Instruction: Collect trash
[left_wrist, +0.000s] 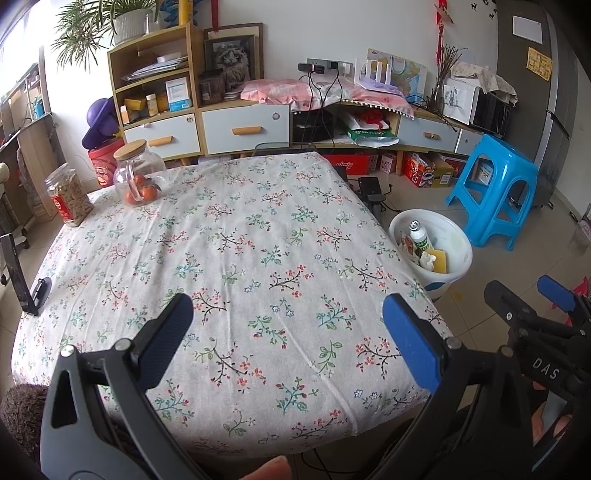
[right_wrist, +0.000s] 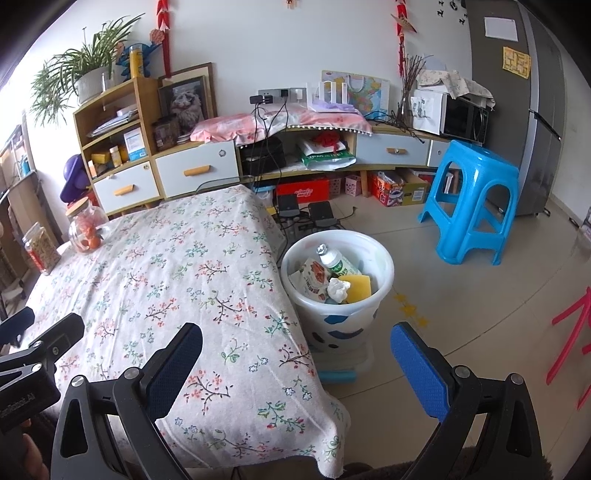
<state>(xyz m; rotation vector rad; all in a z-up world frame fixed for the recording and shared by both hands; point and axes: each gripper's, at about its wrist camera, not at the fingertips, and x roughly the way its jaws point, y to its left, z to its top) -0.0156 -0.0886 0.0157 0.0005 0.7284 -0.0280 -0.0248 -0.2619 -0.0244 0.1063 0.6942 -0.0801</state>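
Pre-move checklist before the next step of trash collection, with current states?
1. Left gripper empty, fingers spread: ok.
2. Right gripper empty, fingers spread: ok.
3. White plastic trash bin upright on the floor beside the table: ok.
4. Bin contents, a yellow sponge, a crumpled white tissue, a green-labelled plastic bottle and a snack wrapper, sit inside the rim: ok.
5. Trash left on the floral tablecloth: none seen; only a glass jar of oranges and a clear plastic snack jar.
6. Trash on the floor out of view: cannot tell.
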